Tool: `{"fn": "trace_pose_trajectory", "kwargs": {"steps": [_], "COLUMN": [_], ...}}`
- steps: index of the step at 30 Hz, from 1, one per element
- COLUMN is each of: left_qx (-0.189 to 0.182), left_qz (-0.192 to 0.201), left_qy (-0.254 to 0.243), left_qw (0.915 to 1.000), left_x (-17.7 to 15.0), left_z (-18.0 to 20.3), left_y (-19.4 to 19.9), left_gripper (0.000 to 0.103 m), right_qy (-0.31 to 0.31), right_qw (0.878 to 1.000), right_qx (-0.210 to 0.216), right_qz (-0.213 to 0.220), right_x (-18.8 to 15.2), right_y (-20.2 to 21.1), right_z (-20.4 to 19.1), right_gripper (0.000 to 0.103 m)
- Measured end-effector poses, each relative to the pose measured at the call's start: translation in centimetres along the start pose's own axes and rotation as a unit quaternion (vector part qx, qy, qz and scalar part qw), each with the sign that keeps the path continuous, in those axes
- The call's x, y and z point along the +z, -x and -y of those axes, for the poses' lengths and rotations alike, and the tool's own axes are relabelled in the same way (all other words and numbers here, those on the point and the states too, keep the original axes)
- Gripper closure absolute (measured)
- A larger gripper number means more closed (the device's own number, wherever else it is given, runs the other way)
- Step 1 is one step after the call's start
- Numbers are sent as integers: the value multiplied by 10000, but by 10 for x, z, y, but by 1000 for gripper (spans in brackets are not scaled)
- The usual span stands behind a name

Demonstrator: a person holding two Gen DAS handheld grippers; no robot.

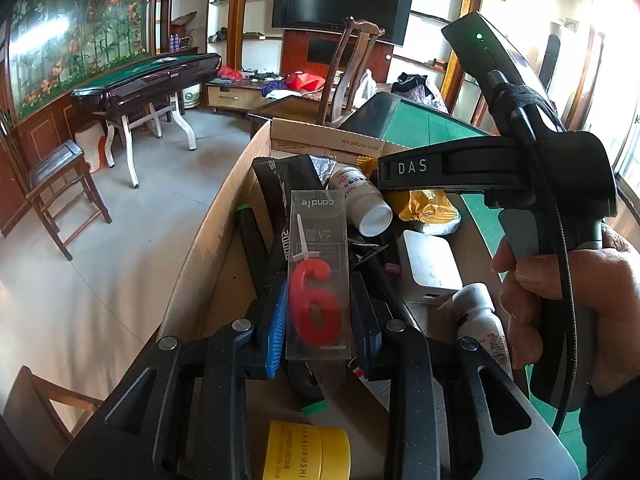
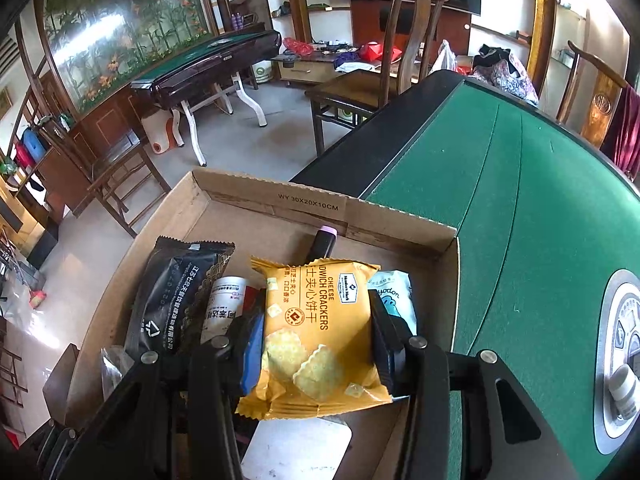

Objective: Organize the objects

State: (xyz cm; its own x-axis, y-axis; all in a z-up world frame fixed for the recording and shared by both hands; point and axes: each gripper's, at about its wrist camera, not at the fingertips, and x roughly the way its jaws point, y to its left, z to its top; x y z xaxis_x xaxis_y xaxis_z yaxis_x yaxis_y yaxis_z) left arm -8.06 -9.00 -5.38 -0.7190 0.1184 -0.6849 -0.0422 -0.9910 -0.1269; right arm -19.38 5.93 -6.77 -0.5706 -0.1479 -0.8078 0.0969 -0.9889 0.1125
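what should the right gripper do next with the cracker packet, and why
Probably lower it a little and open. The right gripper is shut on the cheese cracker packet, held over the cardboard box, where other snacks and a white bottle already lie.

Yellow tape roll [image 1: 306, 454] cut off by btm edge.

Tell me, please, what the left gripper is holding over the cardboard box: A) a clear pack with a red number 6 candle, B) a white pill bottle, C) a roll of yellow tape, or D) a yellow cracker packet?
A: the left gripper is clamped on the clear candle pack.
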Motion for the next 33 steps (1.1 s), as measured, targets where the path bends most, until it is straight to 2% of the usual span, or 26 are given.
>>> {"fn": "trace_pose_trajectory", "kwargs": {"steps": [2,6,9,20,22,24,33], "left_qx": [-27,-160,-199,-288,-317,-350,-323], "left_qz": [-16,-37,-10,-33,-36,-6,89], "left_qy": [20,28,10,110,121,151,225], "left_qw": [10000,9999,9998,9995,9994,9993,9992], "left_x": [0,1,2,3,4,4,11], "left_z": [1,2,4,6,7,7,12], "left_y": [-1,0,2,8,10,13,29], "left_gripper": [72,56,55,52,47,37,36], "right_qy": [-22,-20,-25,-94,-122,-148,-493], "right_qw": [10000,10000,10000,9995,9994,9991,9958], "right_qx": [-14,-26,4,94,114,153,450], "right_qz": [-22,4,47,280,302,354,630], "right_x": [0,1,0,-7,-10,-12,-37], "right_y": [0,4,8,31,36,42,83], "right_z": [0,1,0,2,2,4,36], "right_gripper": [56,53,49,47,47,47,46]}}
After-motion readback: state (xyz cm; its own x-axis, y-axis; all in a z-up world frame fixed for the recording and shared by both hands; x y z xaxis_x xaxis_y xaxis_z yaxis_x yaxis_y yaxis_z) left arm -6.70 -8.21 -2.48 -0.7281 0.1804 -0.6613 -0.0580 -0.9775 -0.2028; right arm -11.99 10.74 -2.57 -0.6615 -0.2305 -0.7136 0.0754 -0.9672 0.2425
